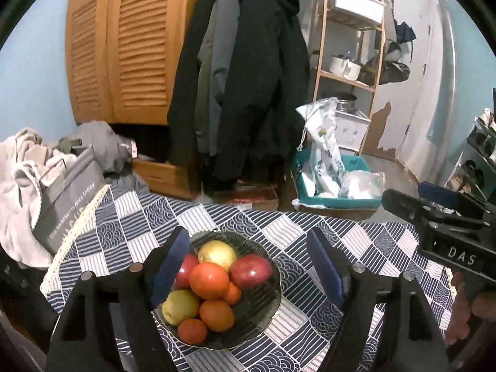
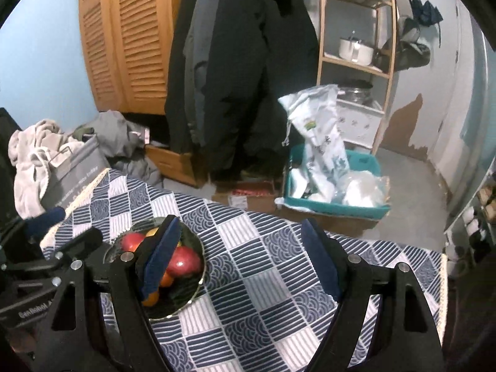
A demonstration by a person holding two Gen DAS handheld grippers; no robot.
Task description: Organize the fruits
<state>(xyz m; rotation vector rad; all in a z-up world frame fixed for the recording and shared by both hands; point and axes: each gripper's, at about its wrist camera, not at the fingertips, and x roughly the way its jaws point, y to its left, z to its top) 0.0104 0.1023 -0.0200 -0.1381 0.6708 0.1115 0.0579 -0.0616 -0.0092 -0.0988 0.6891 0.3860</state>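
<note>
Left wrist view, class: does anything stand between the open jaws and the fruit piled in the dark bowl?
Nothing visible does. The left gripper is open above the bowl, and the top orange lies uncovered between its jaws.

Your right side is bare tablecloth [image 2: 263, 279], free to pass. The fruit bowl [image 1: 266, 310] blocks centre-left; grey box [image 1: 71, 198] crowds the left edge.

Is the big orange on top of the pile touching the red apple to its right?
Touching. In the left wrist view the big orange presses against the red apple with no gap between them, both in the bowl.
</note>
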